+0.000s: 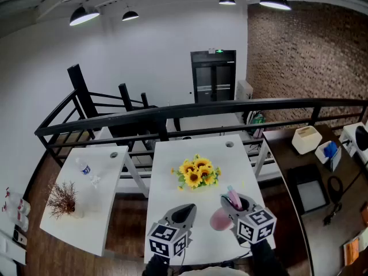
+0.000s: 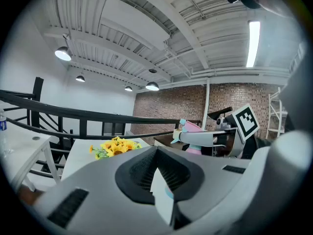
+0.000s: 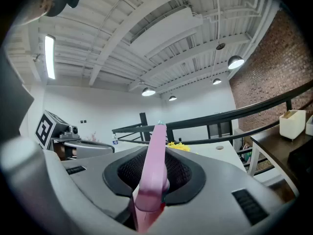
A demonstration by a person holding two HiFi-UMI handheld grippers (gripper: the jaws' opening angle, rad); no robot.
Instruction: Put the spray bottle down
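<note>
My right gripper [image 1: 230, 201] is shut on the pink spray bottle [image 1: 220, 219], which hangs above the near right part of the white table [image 1: 167, 183]. The bottle's pink and teal head [image 1: 233, 199] sticks up between the jaws. In the right gripper view the pink bottle [image 3: 152, 175] fills the gap between the black pads. The left gripper view shows the bottle [image 2: 191, 128] held out level in the right gripper [image 2: 183, 136]. My left gripper [image 1: 185, 213] hovers beside it on the left, jaws together. A white sliver shows low between its pads [image 2: 142, 173]; I cannot tell what it is.
A bunch of sunflowers [image 1: 197, 173] lies mid-table. A second white table [image 1: 103, 234] at the left carries a dried plant [image 1: 62, 199] and a water bottle [image 1: 85, 169]. A black railing [image 1: 201, 111] runs behind. A dark desk at the right bears a white box [image 1: 306, 138].
</note>
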